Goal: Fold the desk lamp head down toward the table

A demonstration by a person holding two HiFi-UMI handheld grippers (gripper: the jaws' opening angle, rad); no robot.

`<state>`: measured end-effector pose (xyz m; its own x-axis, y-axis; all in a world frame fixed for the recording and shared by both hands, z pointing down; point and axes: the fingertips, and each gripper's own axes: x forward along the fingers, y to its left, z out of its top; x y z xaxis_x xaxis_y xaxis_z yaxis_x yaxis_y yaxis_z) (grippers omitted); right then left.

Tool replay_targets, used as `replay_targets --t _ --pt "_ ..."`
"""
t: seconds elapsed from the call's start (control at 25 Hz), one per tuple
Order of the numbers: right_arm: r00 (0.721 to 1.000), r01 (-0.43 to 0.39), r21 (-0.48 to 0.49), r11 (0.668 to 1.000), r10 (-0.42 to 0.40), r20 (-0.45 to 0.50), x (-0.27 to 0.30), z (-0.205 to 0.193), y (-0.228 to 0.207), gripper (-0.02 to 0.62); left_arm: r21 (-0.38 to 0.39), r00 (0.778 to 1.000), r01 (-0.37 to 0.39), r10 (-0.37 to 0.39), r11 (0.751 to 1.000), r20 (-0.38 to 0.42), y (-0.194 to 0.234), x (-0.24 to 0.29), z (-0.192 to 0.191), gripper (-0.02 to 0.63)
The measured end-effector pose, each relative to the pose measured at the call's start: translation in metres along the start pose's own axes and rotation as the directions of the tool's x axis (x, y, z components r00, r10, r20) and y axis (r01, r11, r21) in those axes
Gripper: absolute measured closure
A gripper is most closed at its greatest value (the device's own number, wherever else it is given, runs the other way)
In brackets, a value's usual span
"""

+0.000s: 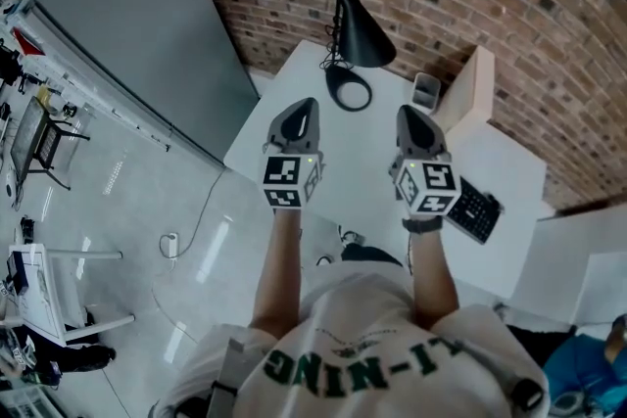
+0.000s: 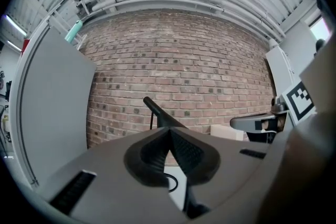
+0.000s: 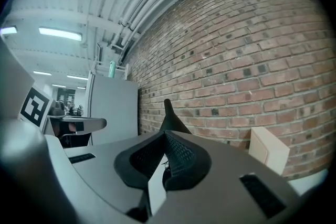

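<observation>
A black desk lamp stands at the far edge of the white table point(image 1: 358, 166), next to the brick wall. Its cone head point(image 1: 361, 36) hangs tilted over the ring base point(image 1: 350, 93), and the thin arm rises to the upper left. My left gripper point(image 1: 305, 106) hovers shut and empty just short of the base, on its left. My right gripper point(image 1: 408, 114) is also shut and empty, to the right of the base. The lamp point(image 2: 158, 113) shows above the closed jaws of the left gripper point(image 2: 169, 134), and the lamp point(image 3: 171, 119) also pokes up over the right gripper point(image 3: 165, 137).
A beige box point(image 1: 471, 91) stands against the wall on the right, with a small device point(image 1: 426, 90) beside it. A black keyboard point(image 1: 477, 209) lies under my right wrist. A grey partition point(image 1: 137, 24) bounds the table's left side. The lamp's cord runs by the base.
</observation>
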<state>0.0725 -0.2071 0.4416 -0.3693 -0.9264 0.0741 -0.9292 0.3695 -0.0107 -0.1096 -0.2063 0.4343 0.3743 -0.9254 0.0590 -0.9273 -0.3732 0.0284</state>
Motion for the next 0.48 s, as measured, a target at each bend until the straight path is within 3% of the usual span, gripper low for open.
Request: replay_targets --t 0.24,0.48 --pt "0.999 -0.011 -0.004 1.000 0.010 -0.037 -0.016 -0.017 0.015 0.589 -0.012 0.999 0.002 -0.003 1.000 -0.032 -0.001 -0.019 -0.014 0.614" --pt "0.996 0.007 -0.066 0.998 -0.013 -0.092 -0.034 -0.049 0.037 0.591 -0.110 0.981 0.044 -0.064 0.993 -0.185 0.001 -0.042 -0.067 0.614"
